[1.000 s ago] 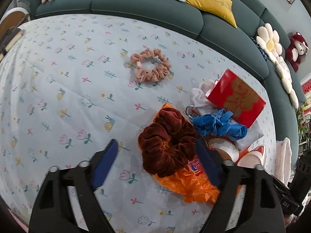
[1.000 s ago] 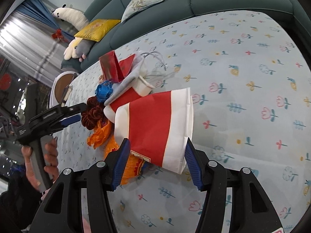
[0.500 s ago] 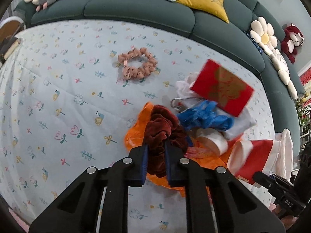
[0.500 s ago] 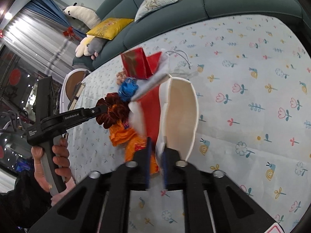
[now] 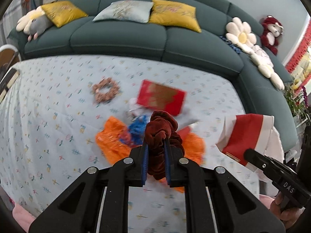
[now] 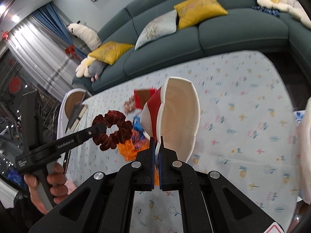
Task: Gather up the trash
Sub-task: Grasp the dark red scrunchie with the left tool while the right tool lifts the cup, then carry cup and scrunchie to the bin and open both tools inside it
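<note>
My left gripper (image 5: pixel 156 142) is shut on a dark red velvet scrunchie (image 5: pixel 162 130) and holds it above the flowered table. The scrunchie also shows in the right wrist view (image 6: pixel 112 129), hanging from the left gripper (image 6: pixel 101 129). My right gripper (image 6: pixel 157 142) is shut on the rim of a red and white paper bag (image 6: pixel 180 116), held up with its white inside open toward the camera. The bag also shows in the left wrist view (image 5: pixel 246 134). On the table lie an orange wrapper (image 5: pixel 112 141), a blue tangle (image 5: pixel 137 129) and a red packet (image 5: pixel 161 97).
A pink scrunchie (image 5: pixel 106 92) lies farther back on the flowered tablecloth (image 5: pixel 48 116). A dark green sofa (image 5: pixel 116 36) with cushions and plush toys curves around the table's far and right sides. A round side table (image 6: pixel 74 104) with a book stands at the left.
My left gripper closed on the dark red scrunchie and lifted it off the pile. My right gripper closed on the paper bag's rim and raised it upright, opening toward the camera.
</note>
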Demonstrator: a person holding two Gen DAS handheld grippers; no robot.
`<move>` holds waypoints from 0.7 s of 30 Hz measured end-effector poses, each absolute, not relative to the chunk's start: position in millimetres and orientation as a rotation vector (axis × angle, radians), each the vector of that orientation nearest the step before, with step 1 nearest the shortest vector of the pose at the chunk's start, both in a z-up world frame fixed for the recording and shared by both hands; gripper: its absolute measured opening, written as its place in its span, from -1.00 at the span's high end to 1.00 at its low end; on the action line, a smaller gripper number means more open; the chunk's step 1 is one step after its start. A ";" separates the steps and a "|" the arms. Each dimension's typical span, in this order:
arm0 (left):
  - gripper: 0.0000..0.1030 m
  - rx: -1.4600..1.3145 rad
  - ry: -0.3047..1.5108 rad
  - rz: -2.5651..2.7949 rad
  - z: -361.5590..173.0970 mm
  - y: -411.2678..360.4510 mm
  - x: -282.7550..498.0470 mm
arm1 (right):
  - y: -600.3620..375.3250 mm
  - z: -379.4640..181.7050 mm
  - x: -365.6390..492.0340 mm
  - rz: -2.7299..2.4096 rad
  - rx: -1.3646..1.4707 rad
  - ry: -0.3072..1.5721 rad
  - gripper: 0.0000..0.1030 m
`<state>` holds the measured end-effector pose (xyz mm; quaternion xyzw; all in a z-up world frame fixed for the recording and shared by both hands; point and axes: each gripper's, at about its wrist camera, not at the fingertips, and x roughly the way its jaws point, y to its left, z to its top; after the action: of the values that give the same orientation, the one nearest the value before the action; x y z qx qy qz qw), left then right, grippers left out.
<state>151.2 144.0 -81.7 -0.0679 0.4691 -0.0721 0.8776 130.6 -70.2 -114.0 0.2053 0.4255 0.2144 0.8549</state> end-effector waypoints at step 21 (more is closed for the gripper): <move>0.74 -0.002 0.812 -0.424 11.6 -19.7 112.7 | -192.6 -28.8 71.3 0.194 0.464 0.645 0.93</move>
<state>112.7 -19.7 11.6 -0.0009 0.3919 -0.2046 0.8970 71.3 -192.6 -28.8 0.2255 0.3135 0.0943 0.9176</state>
